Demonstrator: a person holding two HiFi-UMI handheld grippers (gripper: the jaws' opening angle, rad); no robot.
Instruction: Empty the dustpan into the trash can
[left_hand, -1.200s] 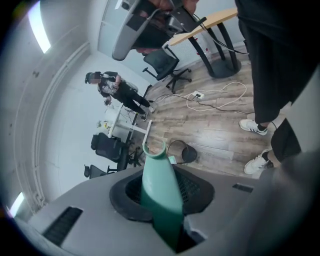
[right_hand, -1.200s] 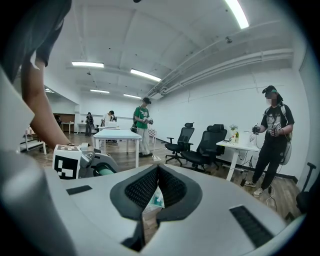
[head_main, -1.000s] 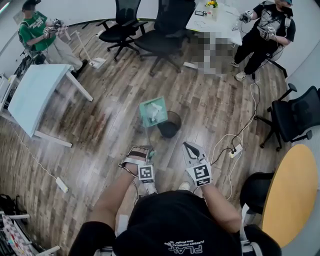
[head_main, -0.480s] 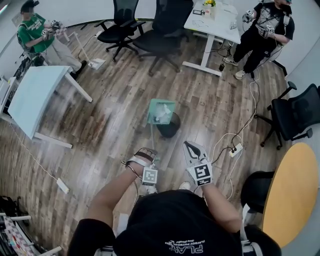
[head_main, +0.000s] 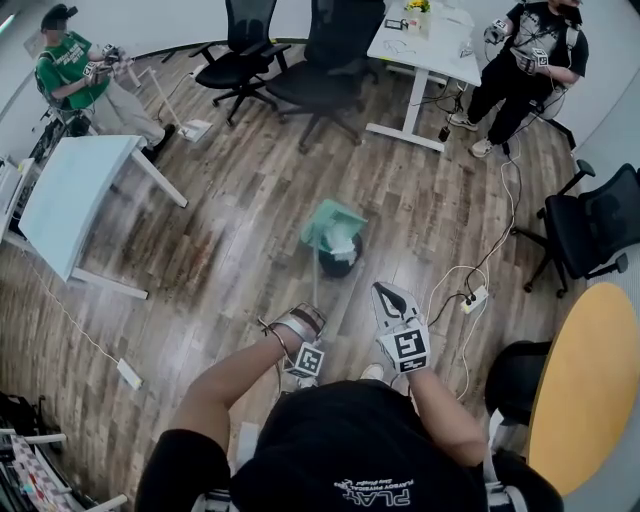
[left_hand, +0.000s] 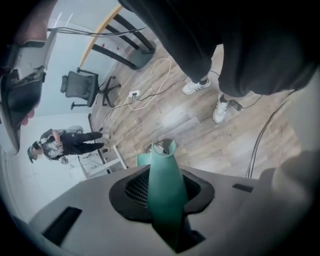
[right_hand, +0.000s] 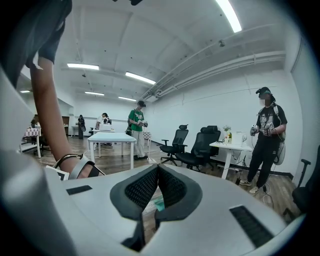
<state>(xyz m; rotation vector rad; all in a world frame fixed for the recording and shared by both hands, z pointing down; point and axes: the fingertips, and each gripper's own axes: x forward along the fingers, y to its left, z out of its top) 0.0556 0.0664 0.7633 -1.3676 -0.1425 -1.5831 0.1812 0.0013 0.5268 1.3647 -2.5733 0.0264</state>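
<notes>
Left gripper (head_main: 303, 330) is clamped on the long green handle (left_hand: 165, 195). The handle runs straight ahead to the dustpan (head_main: 333, 222), which is tipped right over the black trash can (head_main: 342, 264), with white scraps (head_main: 341, 241) at its low edge. Right gripper (head_main: 388, 297) hangs just beside the left, jaws pressed together on nothing. Any further tipping looks like the left hand's job.

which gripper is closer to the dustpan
Left. The left gripper is clamped on the dustpan by its long handle, with the pan over the trash can. The right gripper is shut and empty, beside the handle and apart from it.
</notes>
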